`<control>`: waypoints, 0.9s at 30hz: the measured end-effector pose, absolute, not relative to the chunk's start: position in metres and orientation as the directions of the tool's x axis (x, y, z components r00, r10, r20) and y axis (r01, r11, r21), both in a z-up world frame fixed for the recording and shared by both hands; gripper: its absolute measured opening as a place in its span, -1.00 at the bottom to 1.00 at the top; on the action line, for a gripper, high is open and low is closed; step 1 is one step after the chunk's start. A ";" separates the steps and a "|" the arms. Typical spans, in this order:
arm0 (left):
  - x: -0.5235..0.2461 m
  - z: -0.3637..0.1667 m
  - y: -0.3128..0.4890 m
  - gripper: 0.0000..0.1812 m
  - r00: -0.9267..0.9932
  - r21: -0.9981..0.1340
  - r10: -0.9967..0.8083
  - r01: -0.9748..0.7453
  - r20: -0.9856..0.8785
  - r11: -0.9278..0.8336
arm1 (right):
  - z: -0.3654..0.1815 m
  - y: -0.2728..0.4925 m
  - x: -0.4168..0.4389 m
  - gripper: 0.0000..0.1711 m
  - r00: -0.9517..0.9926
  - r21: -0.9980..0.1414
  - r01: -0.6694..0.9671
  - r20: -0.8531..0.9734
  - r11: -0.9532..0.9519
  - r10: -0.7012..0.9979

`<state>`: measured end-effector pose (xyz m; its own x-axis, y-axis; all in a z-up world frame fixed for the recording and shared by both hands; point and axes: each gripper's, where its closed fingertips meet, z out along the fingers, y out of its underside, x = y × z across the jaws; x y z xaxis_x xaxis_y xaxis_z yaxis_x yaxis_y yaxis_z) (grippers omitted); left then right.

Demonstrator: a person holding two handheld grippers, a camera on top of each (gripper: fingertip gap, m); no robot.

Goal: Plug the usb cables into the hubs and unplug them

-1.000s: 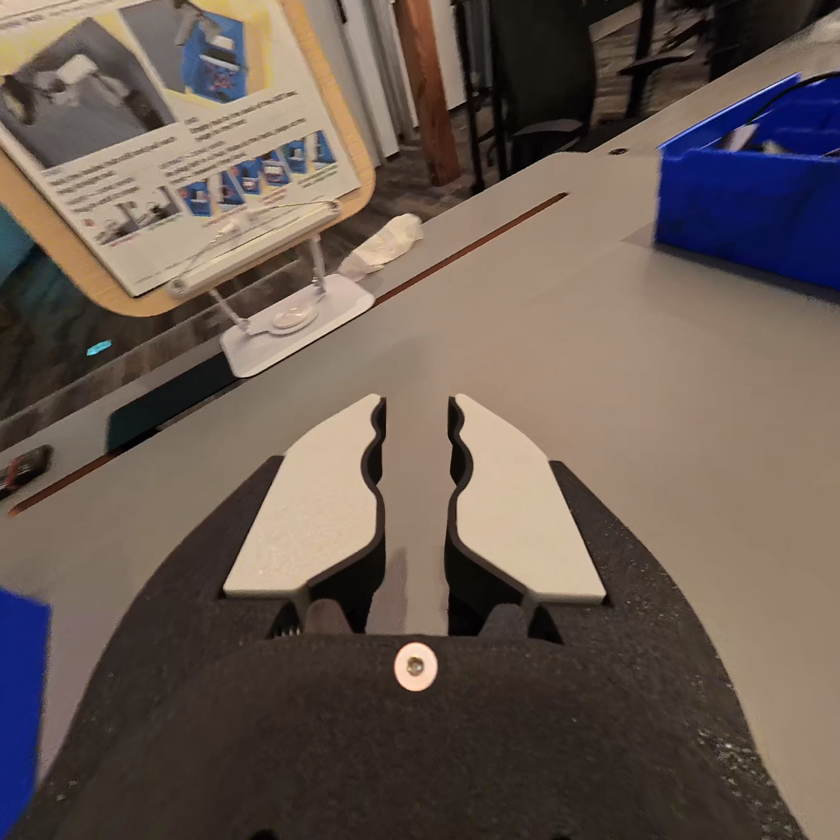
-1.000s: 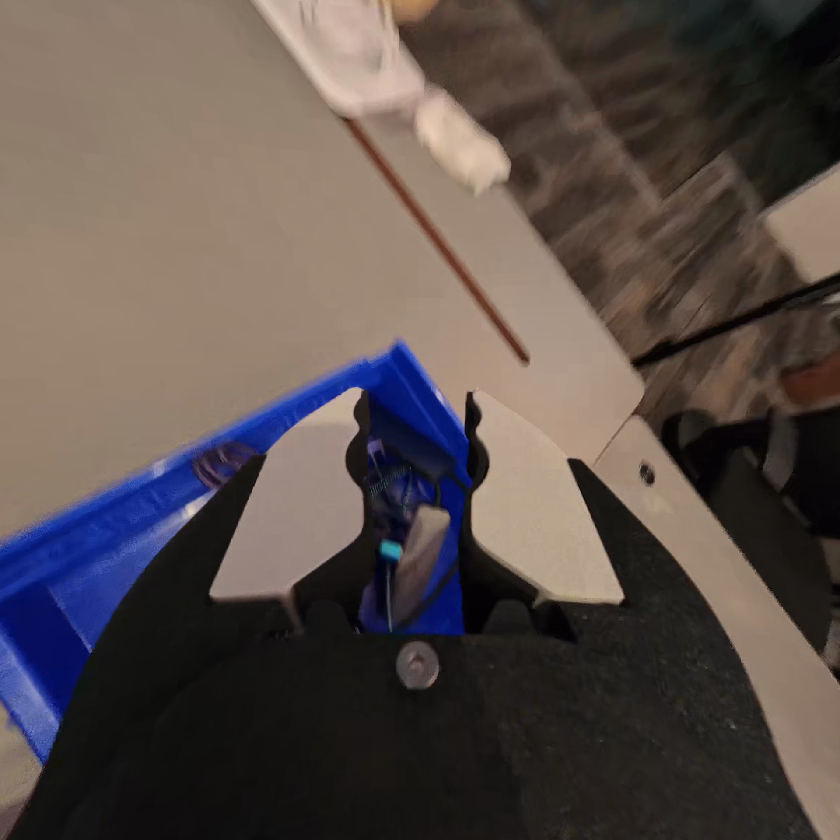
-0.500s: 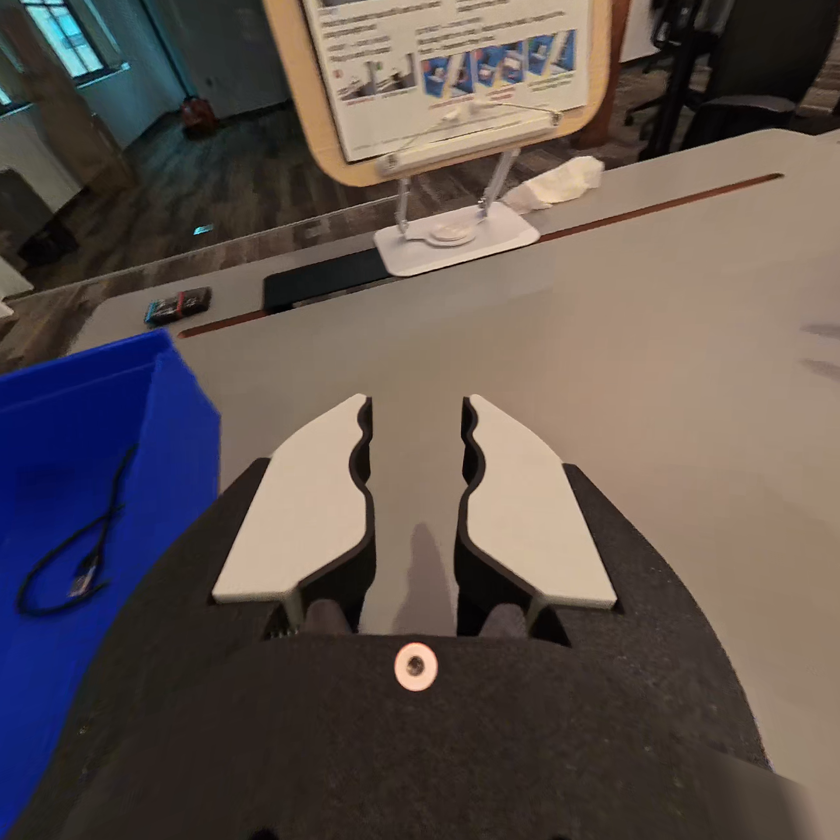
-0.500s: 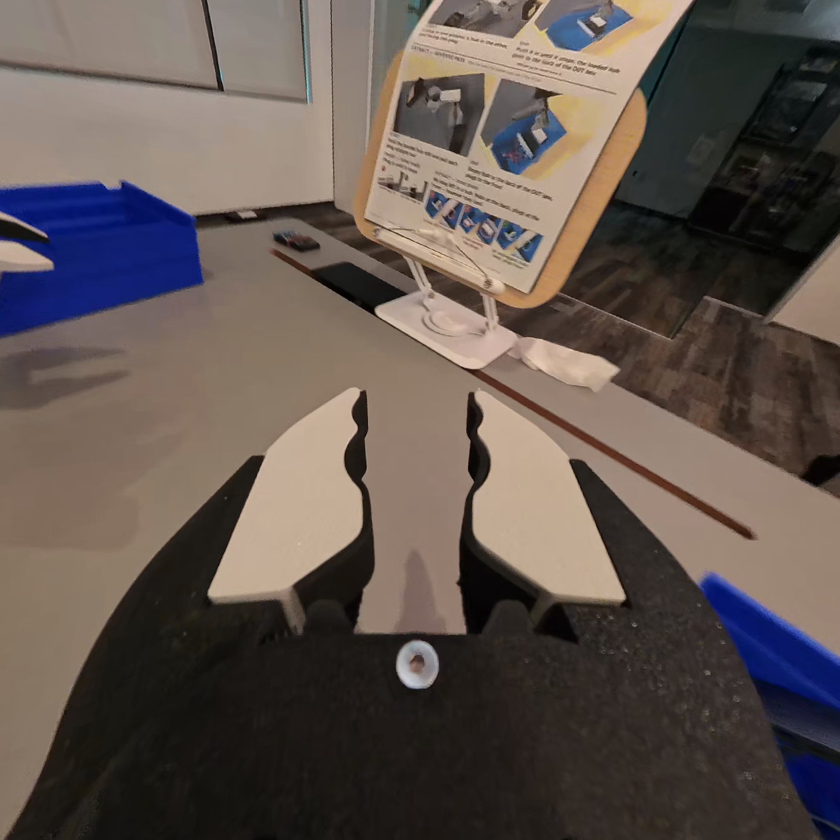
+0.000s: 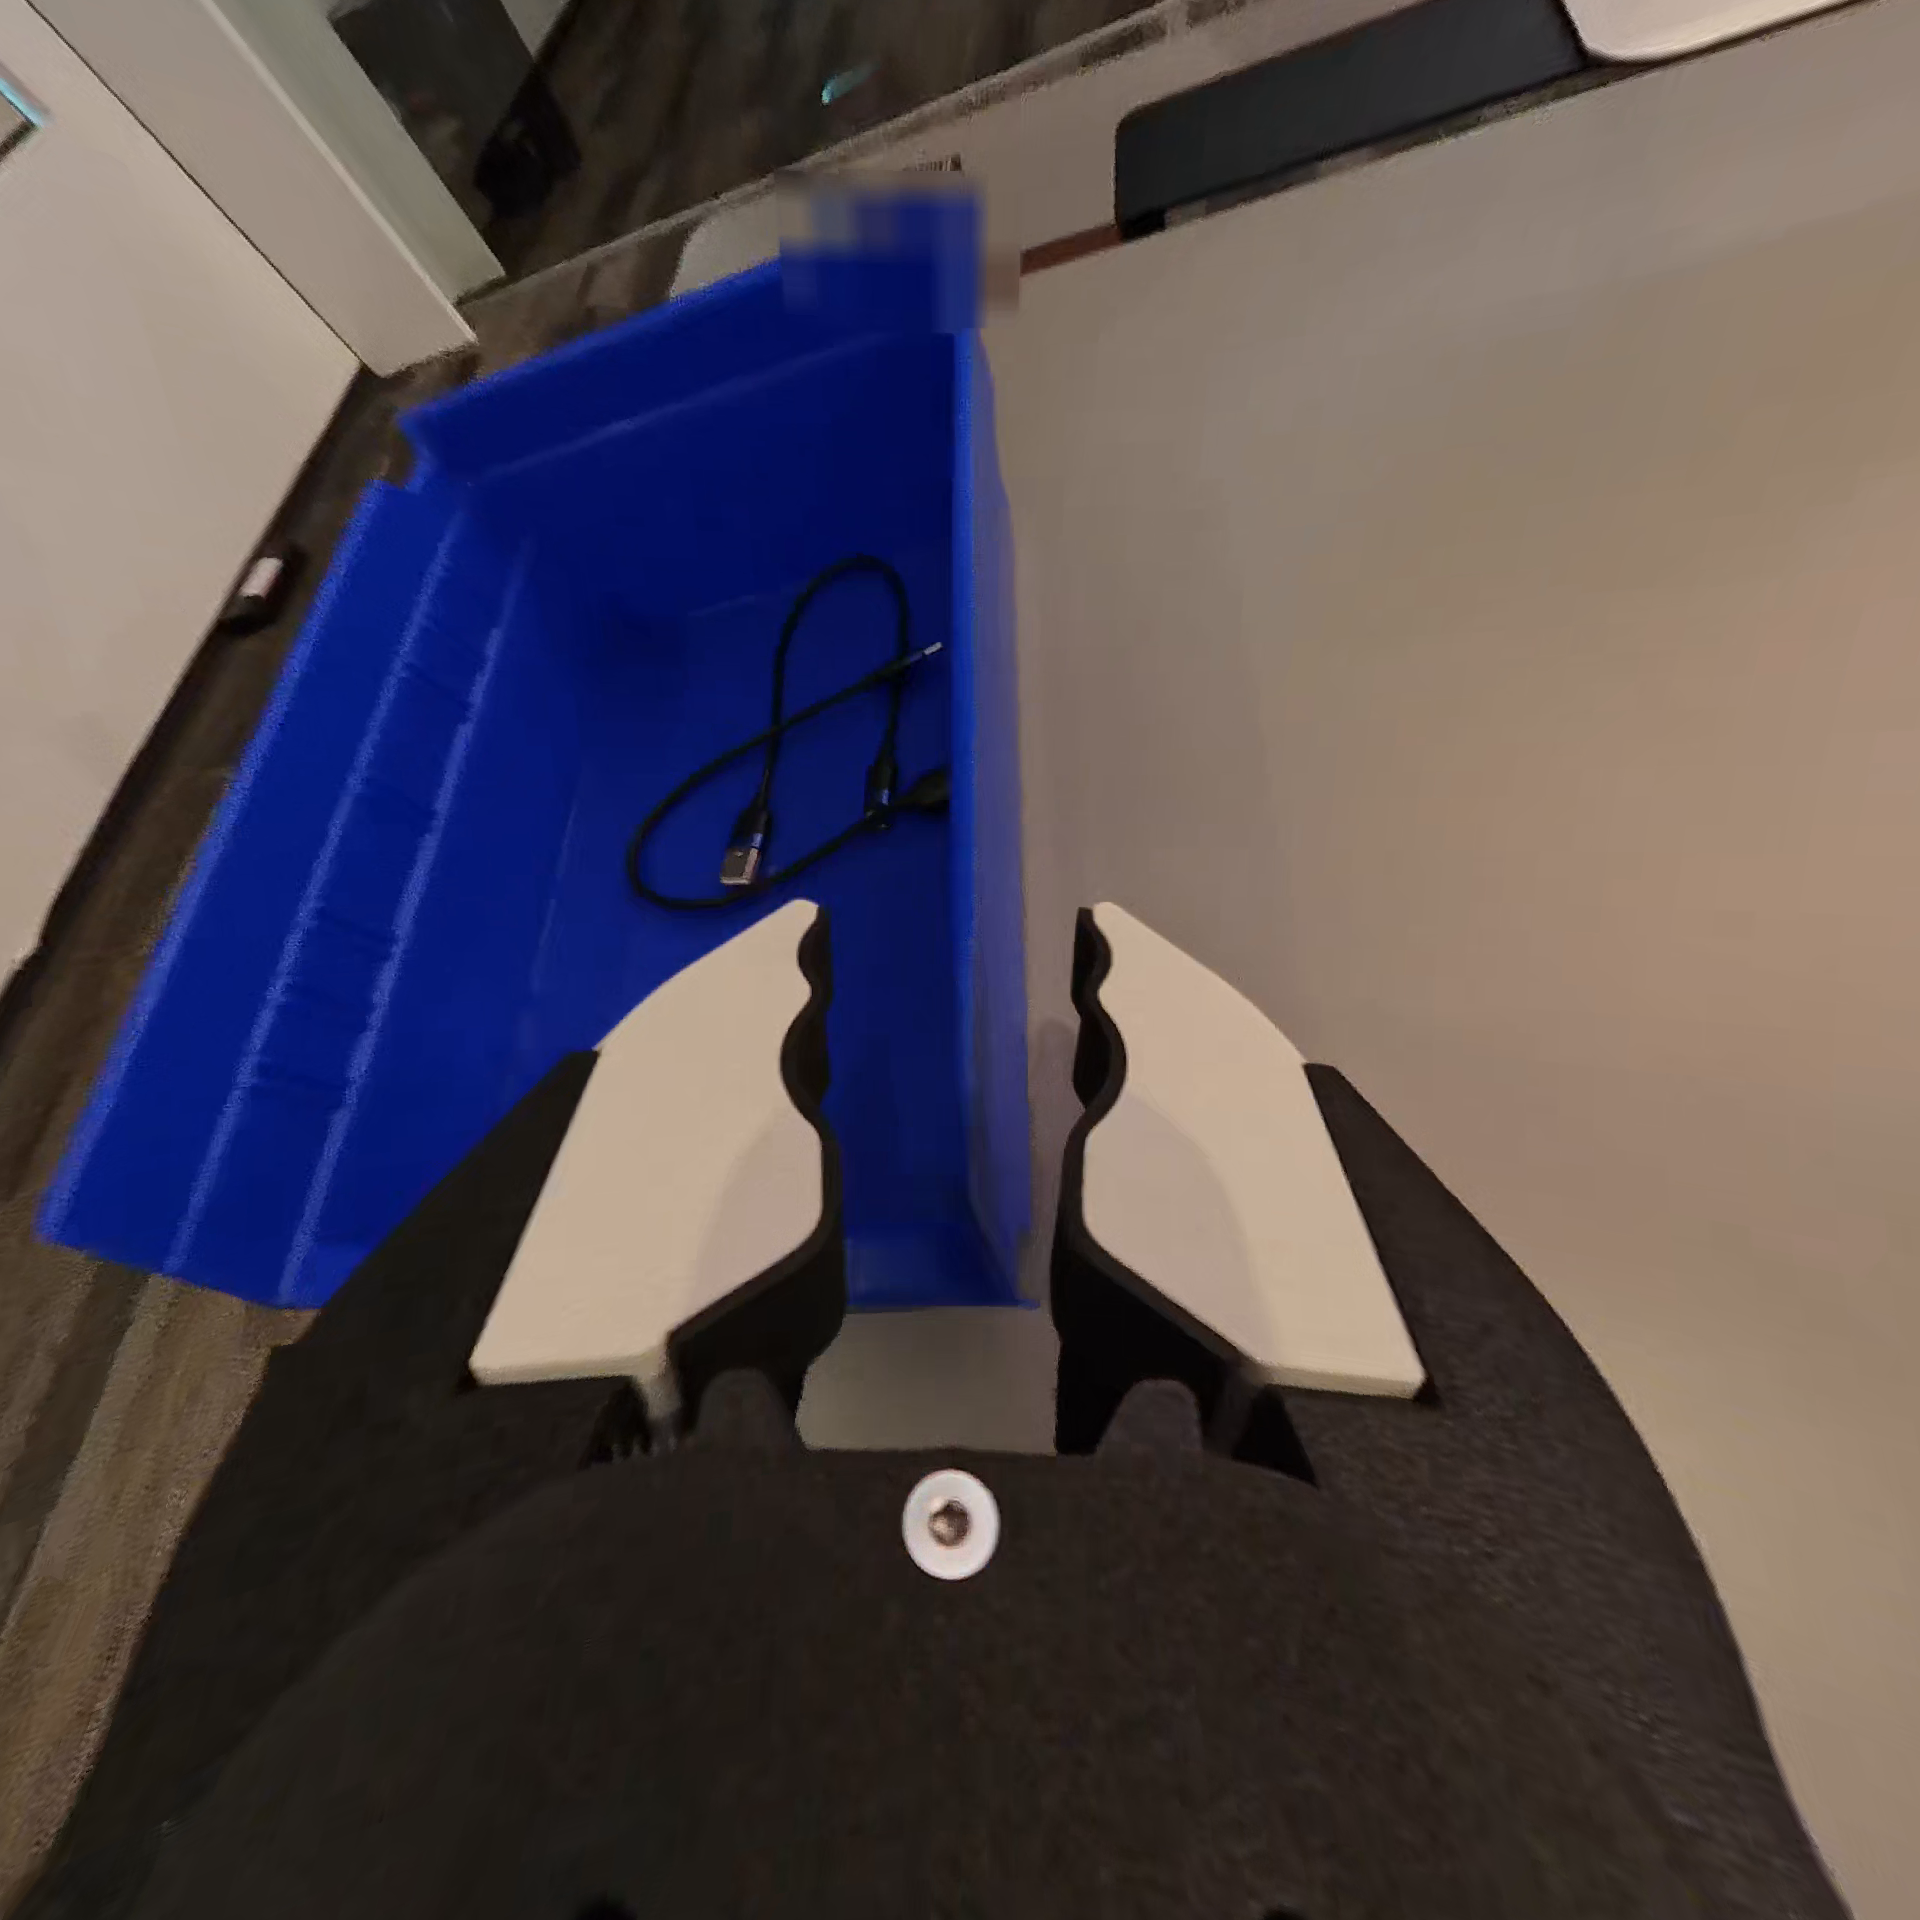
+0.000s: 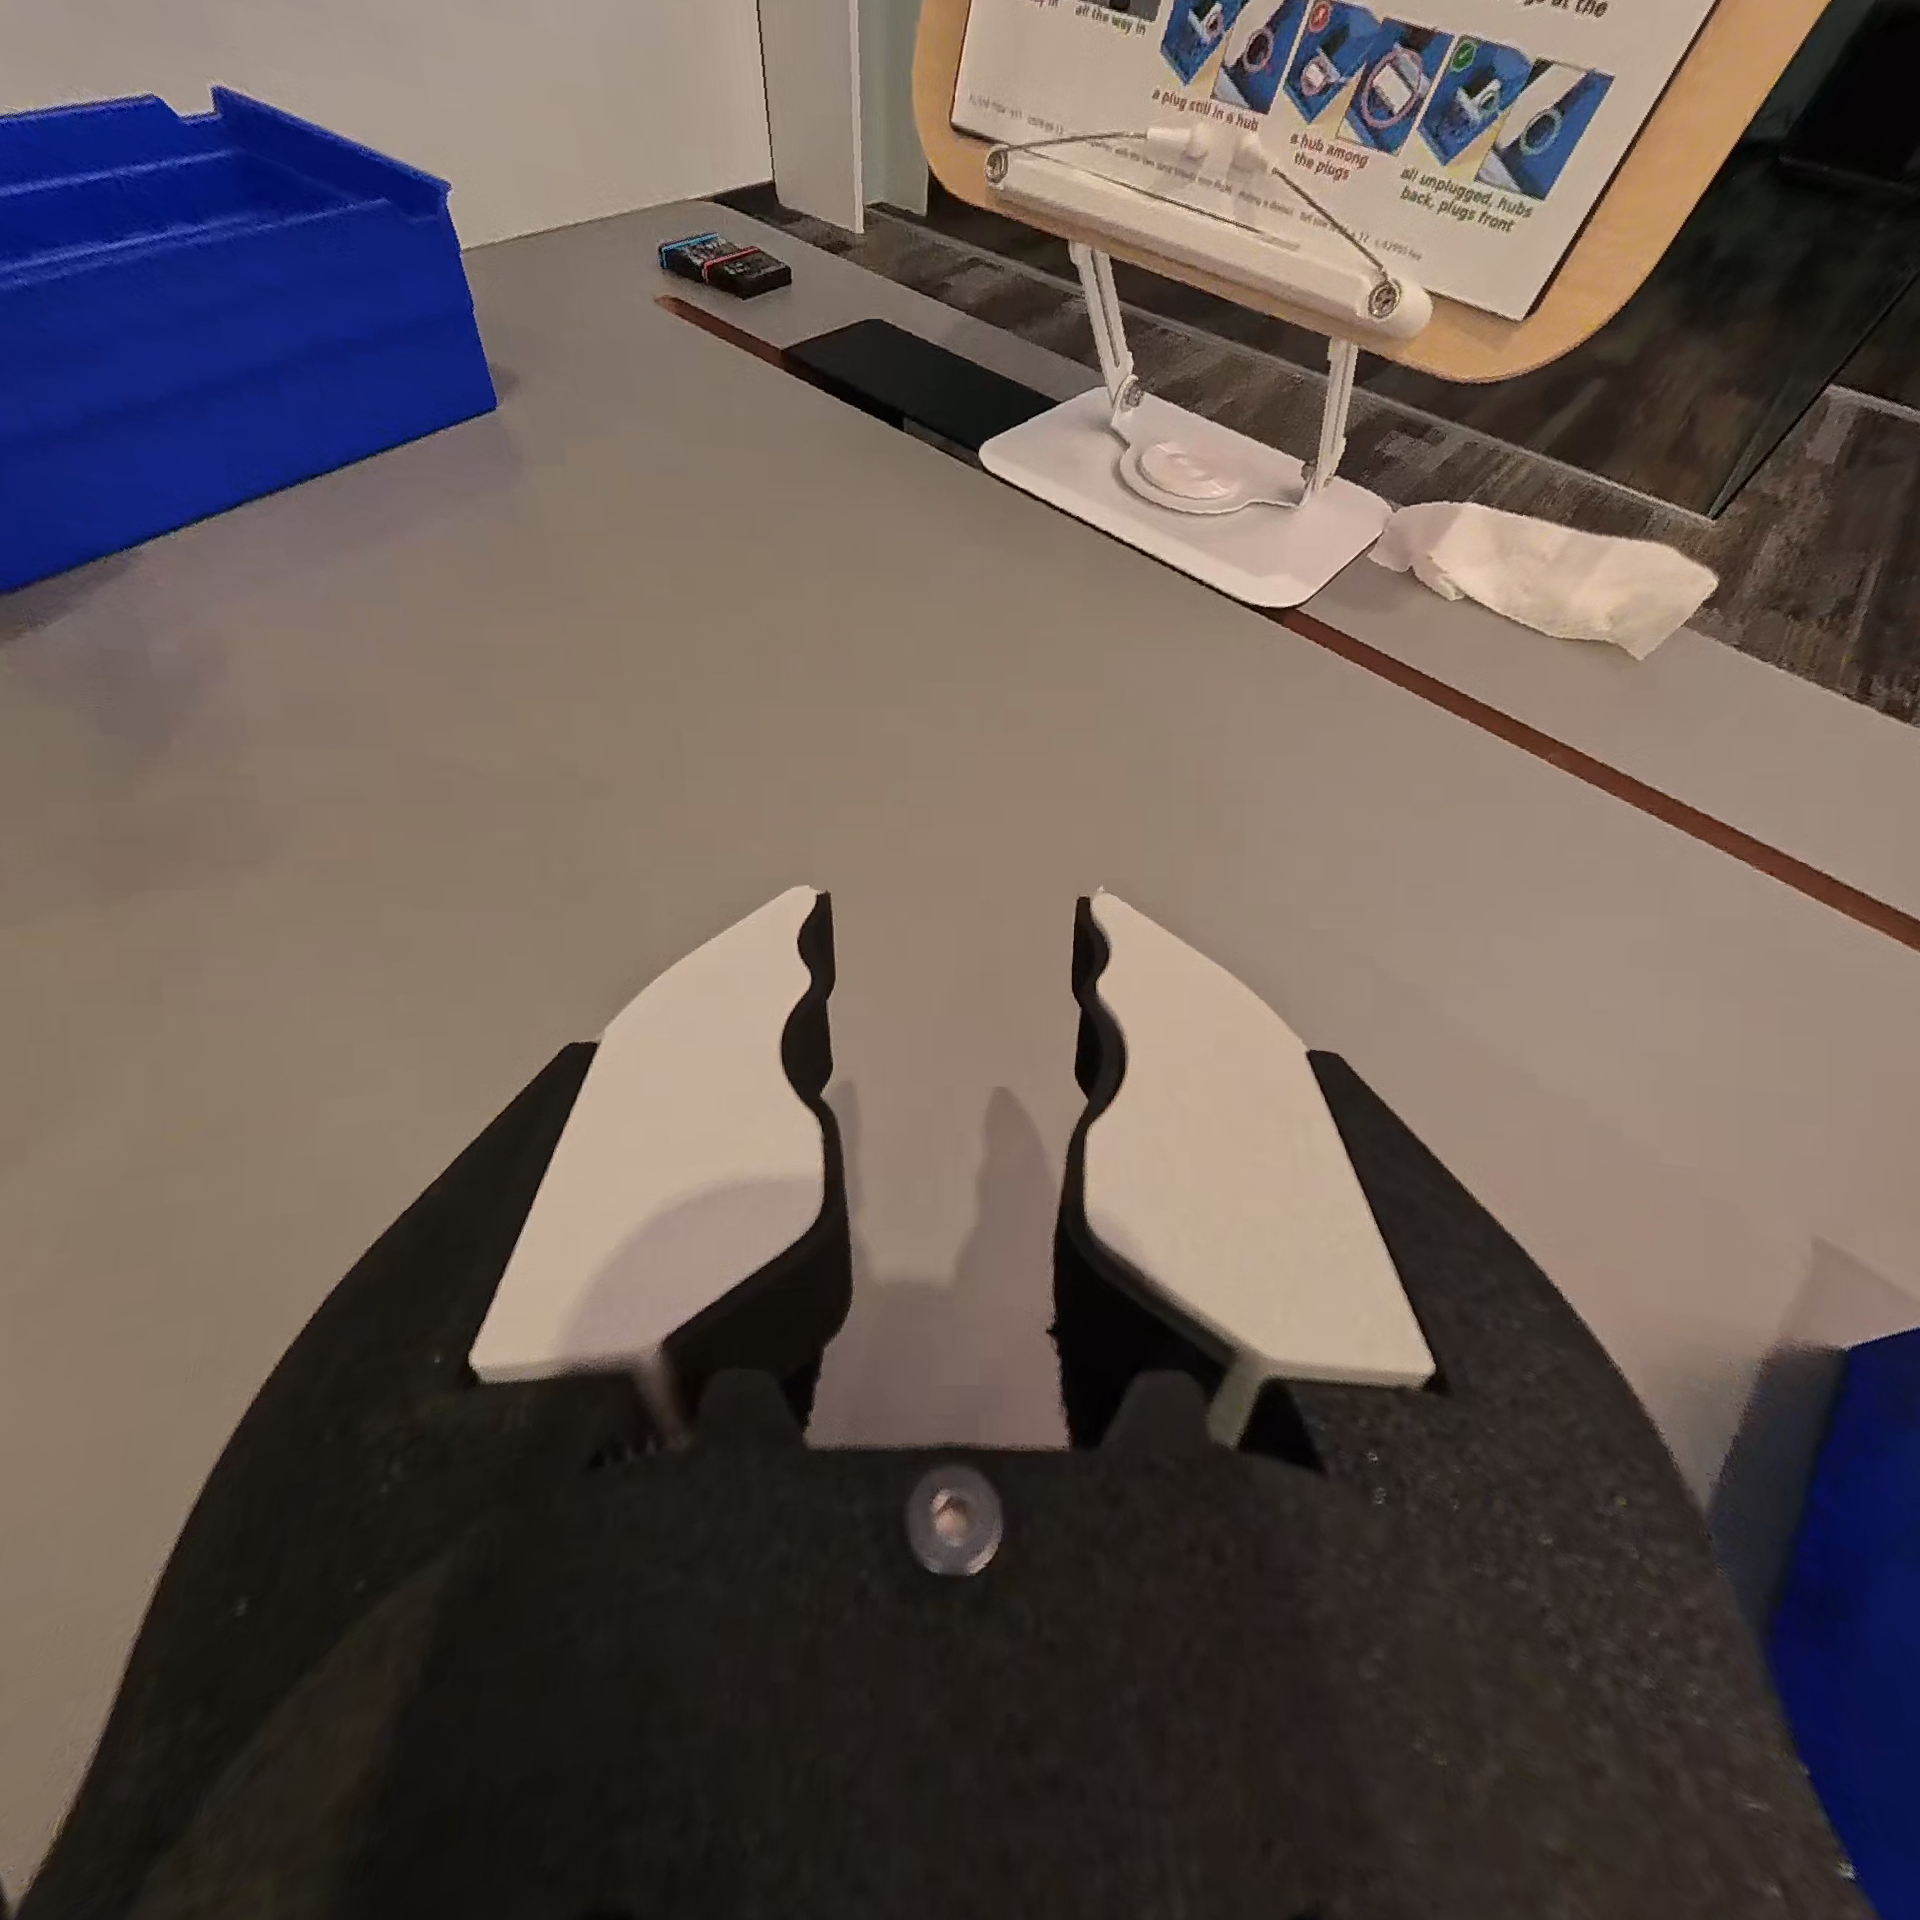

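Observation:
In the left wrist view a black USB cable [image 5: 790, 758] lies coiled on the floor of a blue bin [image 5: 499, 831] at the table's left end. My left gripper [image 5: 948, 914] is open and empty, above the bin's right wall, with the cable just ahead of its left finger. In the right wrist view my right gripper [image 6: 954, 899] is open and empty over the bare grey table [image 6: 727, 727]. The same blue bin [image 6: 208, 301] stands at the far left. A corner of a second blue bin [image 6: 1860, 1621] shows at the lower right. No hub is in view.
An instruction board on a white stand [image 6: 1195, 488] stands at the table's far edge, with a crumpled white cloth [image 6: 1538, 571] beside it. A small dark box [image 6: 727, 265] and a black flat panel [image 6: 914, 379] lie near the far edge. A dark slot [image 6: 1558, 748] runs along the table. My hands' fingertips stand some 50 centimetres from each other.
My left gripper swung left and tilted down over the blue bin, bringing the cable into view. My right gripper came out of the right-hand bin and now points across the table.

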<state>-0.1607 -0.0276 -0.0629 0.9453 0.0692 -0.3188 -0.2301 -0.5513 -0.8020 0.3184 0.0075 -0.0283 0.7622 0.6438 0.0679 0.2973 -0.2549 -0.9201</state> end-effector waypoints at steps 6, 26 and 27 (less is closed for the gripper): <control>-0.158 -0.082 -0.017 -0.59 0.957 -0.806 0.083 -0.184 -0.276 -0.563 | -0.021 0.007 0.343 -0.49 0.792 -0.882 0.378 0.151 -0.282 0.591; -0.153 -0.085 -0.005 -0.95 0.961 -0.845 0.098 -0.176 -0.259 -0.506 | -0.025 0.014 0.442 -0.52 0.853 -0.737 0.518 0.484 -0.434 0.195; -0.151 -0.085 -0.004 -0.95 0.961 -0.843 0.098 -0.177 -0.260 -0.508 | -0.024 0.014 0.447 -0.52 0.857 -0.740 0.511 0.474 -0.437 0.200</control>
<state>-0.1505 -0.0045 -0.0848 0.9605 0.0982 -0.2603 -0.1765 -0.5082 -0.8430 0.4467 0.0136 -0.0240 0.8575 0.1998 0.4742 0.5111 -0.4372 -0.7400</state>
